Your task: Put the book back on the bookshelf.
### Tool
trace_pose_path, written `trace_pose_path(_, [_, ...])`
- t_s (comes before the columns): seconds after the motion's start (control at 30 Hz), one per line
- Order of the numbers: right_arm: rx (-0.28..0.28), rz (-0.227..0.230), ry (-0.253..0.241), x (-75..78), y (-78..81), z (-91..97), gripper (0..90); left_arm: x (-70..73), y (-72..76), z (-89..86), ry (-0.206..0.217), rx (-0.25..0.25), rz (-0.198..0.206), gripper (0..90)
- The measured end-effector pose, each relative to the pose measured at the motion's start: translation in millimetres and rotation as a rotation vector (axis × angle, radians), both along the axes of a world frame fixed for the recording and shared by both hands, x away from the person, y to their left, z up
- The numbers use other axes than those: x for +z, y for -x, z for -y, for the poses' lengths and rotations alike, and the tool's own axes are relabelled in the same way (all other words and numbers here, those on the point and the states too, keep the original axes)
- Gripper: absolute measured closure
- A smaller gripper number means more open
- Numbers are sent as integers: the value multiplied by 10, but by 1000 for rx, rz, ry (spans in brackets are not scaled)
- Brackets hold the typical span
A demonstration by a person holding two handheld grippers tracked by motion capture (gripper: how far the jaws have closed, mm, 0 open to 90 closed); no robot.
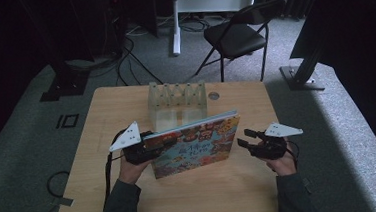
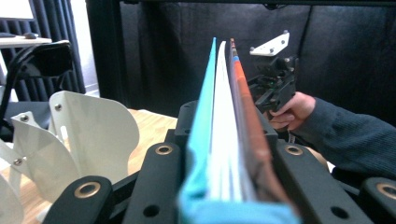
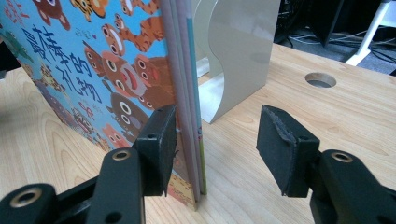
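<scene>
A children's picture book [image 1: 196,145] with cartoon animals on its cover stands upright on its lower edge on the wooden table [image 1: 222,194]. My left gripper [image 1: 161,140] is shut on the book's left end; in the left gripper view both jaws press on the covers of the book [image 2: 224,140]. My right gripper [image 1: 246,138] is at the book's right end and stands open. In the right gripper view the book's [image 3: 93,70] fore edge sits between the jaws, close to the left one, while the right jaw stands well apart from it.
A white divider rack [image 1: 177,103] stands just behind the book, its curved plates [image 2: 93,135] close by. A round hole [image 1: 214,96] lies in the table beside the rack. Beyond the far edge stands a black folding chair [image 1: 238,30].
</scene>
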State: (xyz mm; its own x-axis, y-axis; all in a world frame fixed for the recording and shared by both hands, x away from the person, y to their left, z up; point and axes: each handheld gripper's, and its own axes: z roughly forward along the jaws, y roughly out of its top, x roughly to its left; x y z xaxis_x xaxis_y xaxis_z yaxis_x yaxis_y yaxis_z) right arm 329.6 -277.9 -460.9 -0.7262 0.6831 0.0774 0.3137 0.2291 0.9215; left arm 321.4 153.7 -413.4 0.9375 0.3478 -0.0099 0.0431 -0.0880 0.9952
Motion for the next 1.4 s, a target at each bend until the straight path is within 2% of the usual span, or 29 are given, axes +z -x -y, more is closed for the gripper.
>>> trace_pose_path(0.23, [-3,-6,-2,-16,-2,16,469,-8,-28,-11,11,-35,-9,760])
trace_pose_path(0.53, [-6,-10,-2,-30,-5,26,469,0,-7,-3,-5,-50,24,757])
trace_pose_path(0.77, [-4,-15,-1,-43,-12,18,469,-2,-27,6,-4,-40,16,756])
trace_pose_path(0.87, [-5,-16,-1,-51,-14,20,469,4,7,22,-15,-28,37,778])
trace_pose_path(0.9, [-5,-16,-1,-53,-15,24,469,-1,46,37,-19,-4,55,786])
trace_pose_path(1.0, [-8,-15,-2,-55,-14,28,469,-20,77,50,-7,17,63,790])
trace_pose_path(1.07, [-11,-14,-3,-57,-11,35,469,-31,92,56,1,17,67,794])
trace_pose_path(1.3, [-16,-19,0,-78,-21,36,469,-24,115,71,-9,19,79,781])
trace_pose_path(1.4, [-30,-21,20,-101,-25,27,468,-33,100,65,-1,18,76,772])
